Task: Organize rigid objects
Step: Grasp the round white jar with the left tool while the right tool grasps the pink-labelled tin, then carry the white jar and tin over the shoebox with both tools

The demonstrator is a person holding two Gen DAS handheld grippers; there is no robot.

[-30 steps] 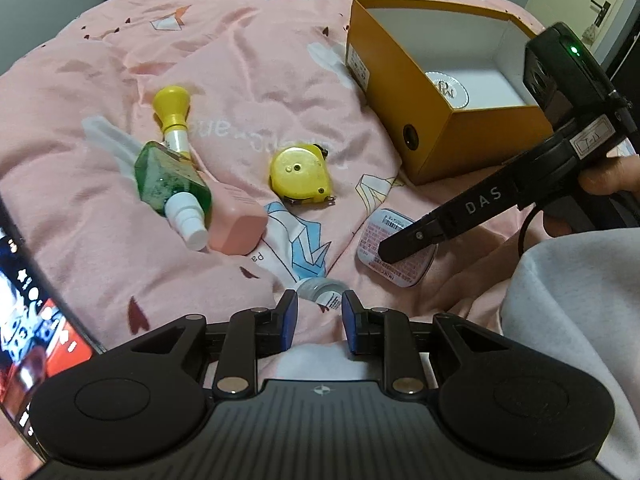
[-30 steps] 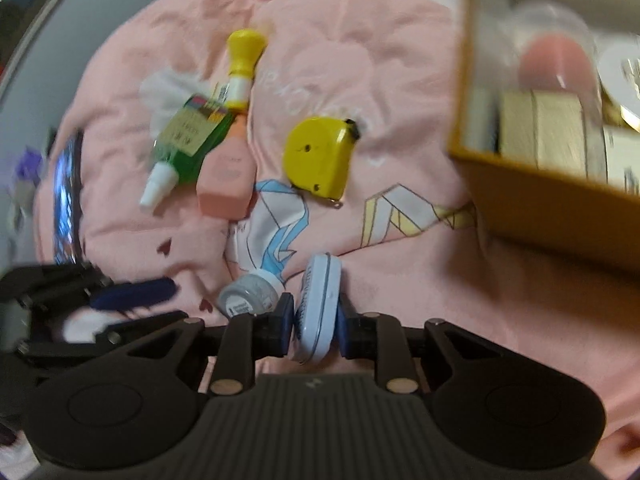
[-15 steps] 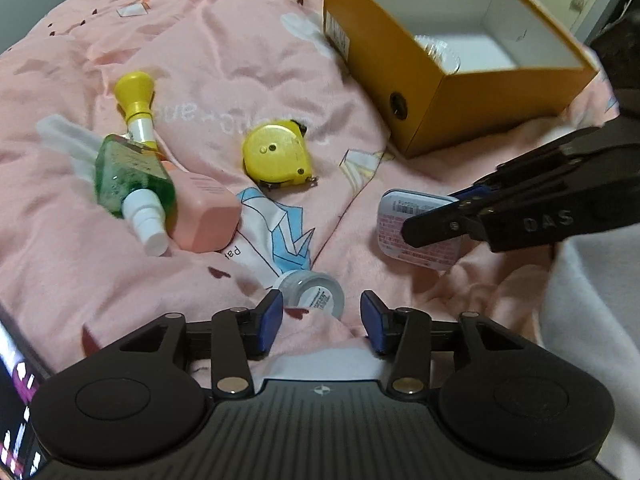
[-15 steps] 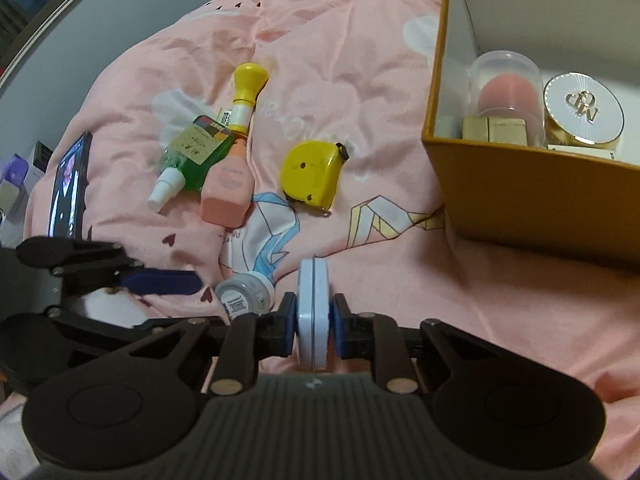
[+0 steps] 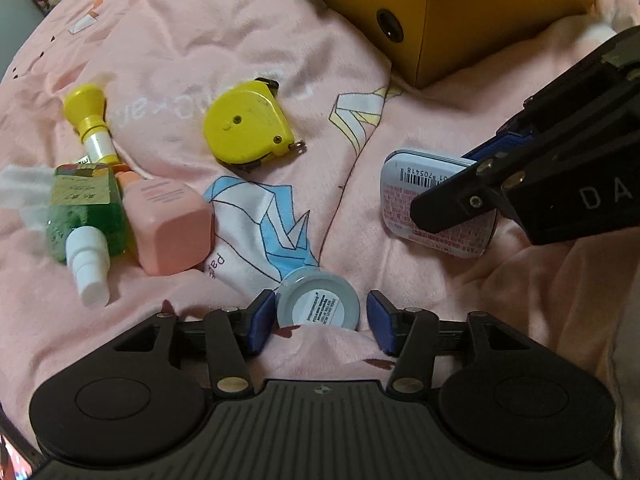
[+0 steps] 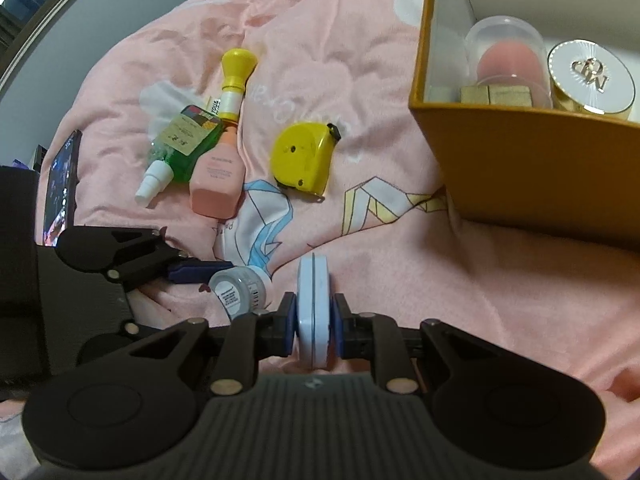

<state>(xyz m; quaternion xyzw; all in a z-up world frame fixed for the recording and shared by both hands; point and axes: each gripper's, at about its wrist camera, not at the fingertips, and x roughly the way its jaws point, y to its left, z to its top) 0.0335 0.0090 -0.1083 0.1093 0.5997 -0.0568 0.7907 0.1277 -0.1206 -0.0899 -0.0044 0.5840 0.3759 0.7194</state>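
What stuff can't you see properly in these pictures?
- Orange box: left wrist view, the top edge cuts off its inside.
- Flat tin: left wrist view, the right tongs cover part of its label.
- Small jar: print too small to read.
- Phone: right wrist view, edge-on and dark, screen unreadable.

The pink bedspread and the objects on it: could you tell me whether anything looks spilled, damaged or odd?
Nothing looks spilled or damaged. The green spray bottle, pink bottle and yellow-capped tube lie toppled in an overlapping heap, not yet sorted into the orange cardboard box.
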